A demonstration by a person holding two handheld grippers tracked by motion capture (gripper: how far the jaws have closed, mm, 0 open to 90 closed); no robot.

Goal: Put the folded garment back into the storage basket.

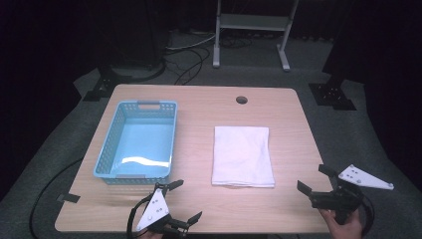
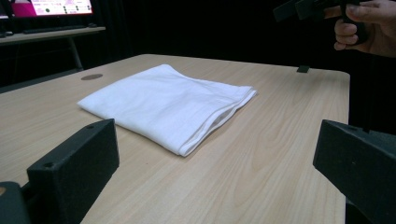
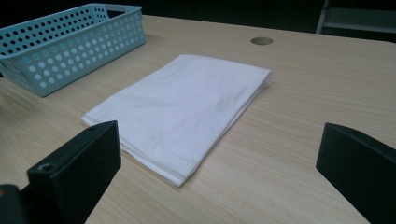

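- Folded white towel (image 1: 243, 156) lying flat mid-table, a bit right of centre, well apart from both grippers.
- Blue basket (image 1: 137, 141) to the left of it, looks empty, not touching the cloth.
- Left gripper (image 1: 183, 200) down at the near edge, just in front of the basket's near wall, jaws spread wide, nothing between them.
- Right gripper (image 1: 312, 180) near the right edge, just beside the towel's near right corner, jaws also wide open, holding nothing.
- Looks like the reach-in stage, probably toward picking the towel up for the basket.
- Best bet: come in low and level from the near side, one gripper per near corner.
- Worth getting a jaw under the whole stack of layers (image 3: 180, 175), otherwise only the top fold lifts and the thing flops open.
- Close both sides at about the same time so the fold stays square.
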